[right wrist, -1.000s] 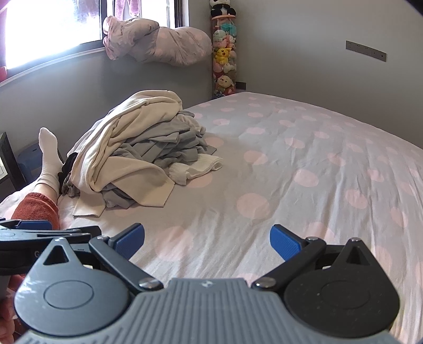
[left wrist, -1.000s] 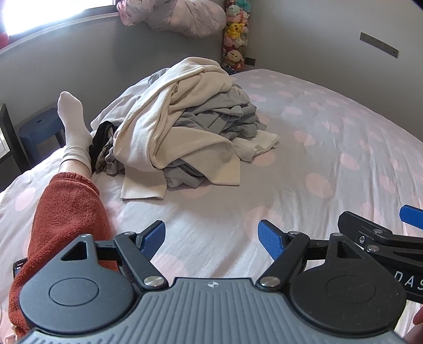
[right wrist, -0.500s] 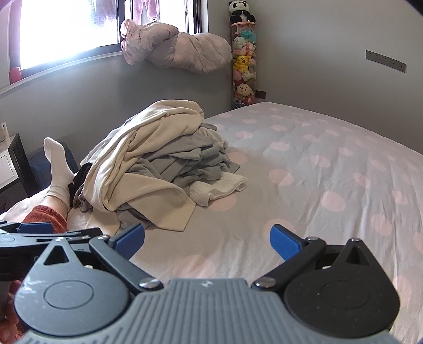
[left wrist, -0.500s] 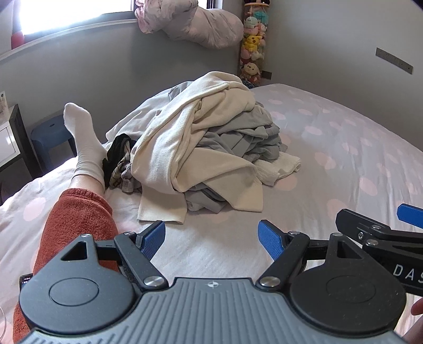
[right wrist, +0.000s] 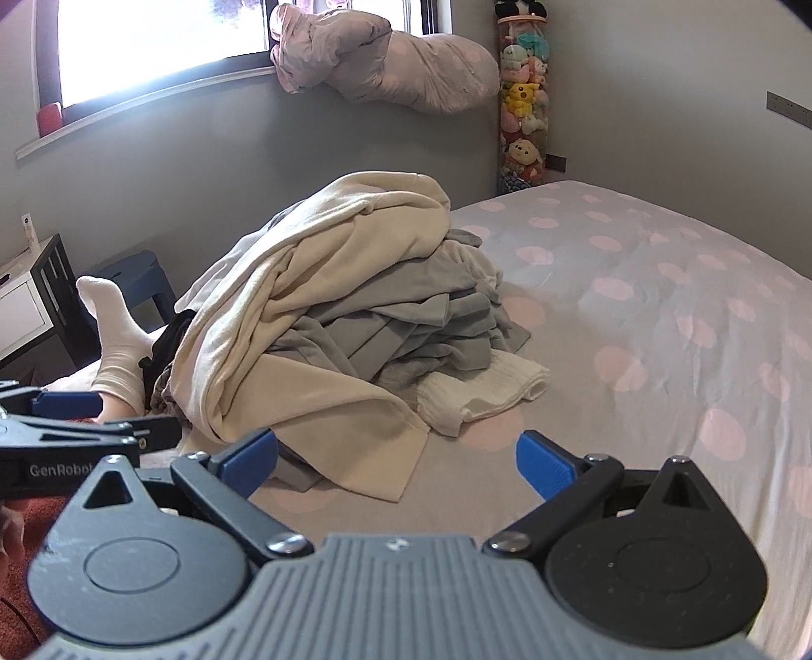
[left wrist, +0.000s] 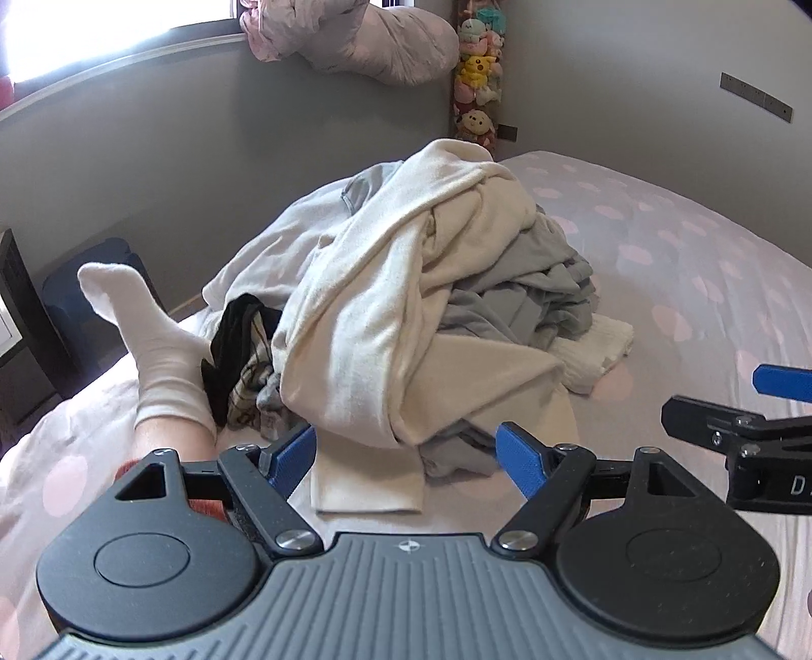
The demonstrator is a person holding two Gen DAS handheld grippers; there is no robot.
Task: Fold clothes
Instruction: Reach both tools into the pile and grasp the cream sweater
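Bed (right wrist: pixel 660 315), covered by a grey sheet with pale pink dots, filled most of the room in view; grey walls behind it, a bright window (right wrist: pixel 152 40) above a sill, and a rolled pink duvet (right wrist: pixel 396 66) resting on that sill. Left gripper (left wrist: pixel 406 452): held low over the sheet, jaws spread wide and empty, the near hem of the clothes pile showing between the blue tips. Right gripper (right wrist: pixel 398 457): level beside the left one, jaws likewise spread and gripping nothing, bare sheet ahead of its right tip. Clothes pile (right wrist: pixel 345 304): unfolded heap directly ahead of both sets of jaws; a cream garment (left wrist: pixel 385 315) draped over the top and front, grey garments (right wrist: pixel 406 325) bunched beneath, a white ribbed piece (right wrist: pixel 482 391) protruding at the pile's right, a dark item (left wrist: pixel 228 355) at its left. Person's foot in a white sock (left wrist: pixel 152 335): lying on the bed left of the pile, beyond the left jaws. Column of plush toys (right wrist: pixel 522 101): standing in the far corner. Blue stool (right wrist: pixel 137 274) and white cabinet (right wrist: pixel 30 299): far left, off the bed.
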